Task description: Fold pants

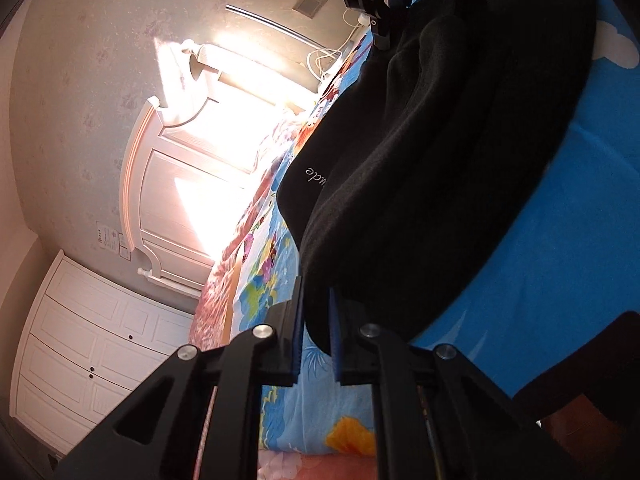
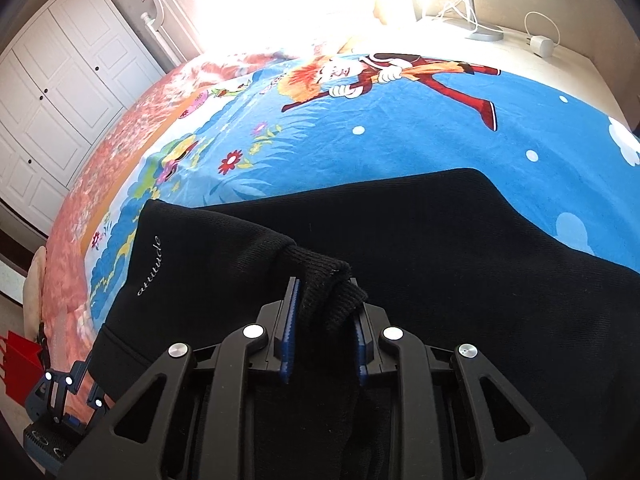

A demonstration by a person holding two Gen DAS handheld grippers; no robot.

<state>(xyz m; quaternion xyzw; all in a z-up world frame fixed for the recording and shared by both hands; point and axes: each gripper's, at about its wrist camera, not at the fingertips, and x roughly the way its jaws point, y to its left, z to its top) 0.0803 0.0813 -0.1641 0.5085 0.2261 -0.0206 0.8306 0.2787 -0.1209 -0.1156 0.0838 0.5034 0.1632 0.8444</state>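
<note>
Black pants [image 2: 440, 240] lie across a blue cartoon bedspread [image 2: 400, 140], with small white lettering near one end. My right gripper [image 2: 324, 284] is shut on the ribbed cuff [image 2: 320, 270], which bunches up between its blue pads over the rest of the fabric. In the left wrist view the pants [image 1: 440, 140] fill the middle and right. My left gripper [image 1: 316, 292] has its pads close together on the near edge of the pants. The left gripper [image 2: 68, 396] also shows at the pants' lower-left corner in the right wrist view. The right gripper [image 1: 376, 0] shows at the top of the left wrist view.
A white wardrobe [image 2: 52, 80] stands left of the bed, and a white headboard [image 1: 160, 184] glares in sunlight. A lamp base [image 2: 484, 32] and a charger [image 2: 540, 46] sit on the nightstand. A red bag [image 2: 20, 356] is on the floor. A pink quilt [image 2: 120, 128] edges the bedspread.
</note>
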